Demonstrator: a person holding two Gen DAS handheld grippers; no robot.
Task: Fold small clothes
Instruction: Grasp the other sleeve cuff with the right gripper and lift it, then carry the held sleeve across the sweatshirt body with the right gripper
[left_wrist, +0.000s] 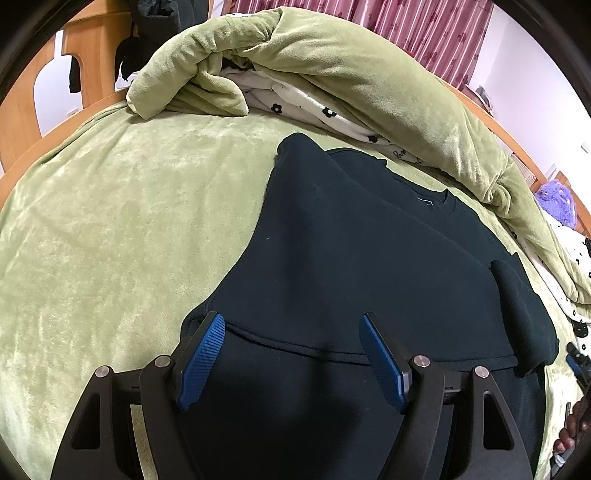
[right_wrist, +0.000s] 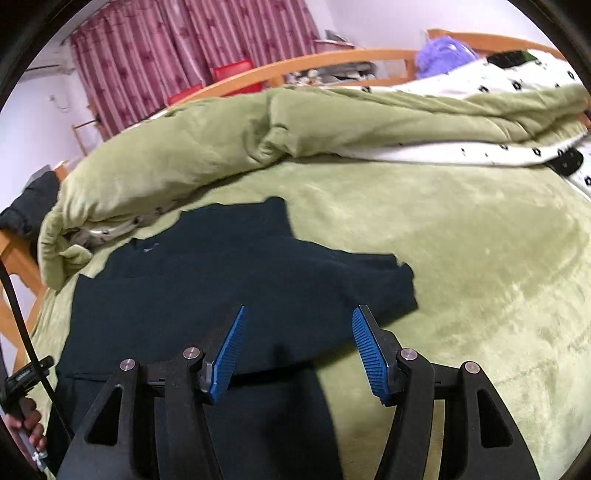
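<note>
A dark navy sweatshirt (left_wrist: 369, 258) lies flat on the green bed cover (left_wrist: 129, 240), neckline toward the rolled quilt. One sleeve (left_wrist: 517, 306) is folded in across its right side. My left gripper (left_wrist: 291, 319) hovers open over the hem band, blue pads wide apart, with only cloth below them. In the right wrist view the sweatshirt (right_wrist: 221, 280) fills the lower left. My right gripper (right_wrist: 300, 312) stands open above the folded sleeve's edge (right_wrist: 369, 280), nothing pinched between its pads.
A rolled green quilt (left_wrist: 332, 74) with white flowered lining runs along the far side of the bed. Behind it are the wooden bed frame (right_wrist: 332, 61) and pink curtains (right_wrist: 184, 44). A purple fluffy thing (right_wrist: 439, 51) lies at the back right. Bare green cover (right_wrist: 461, 258) spreads right of the sweatshirt.
</note>
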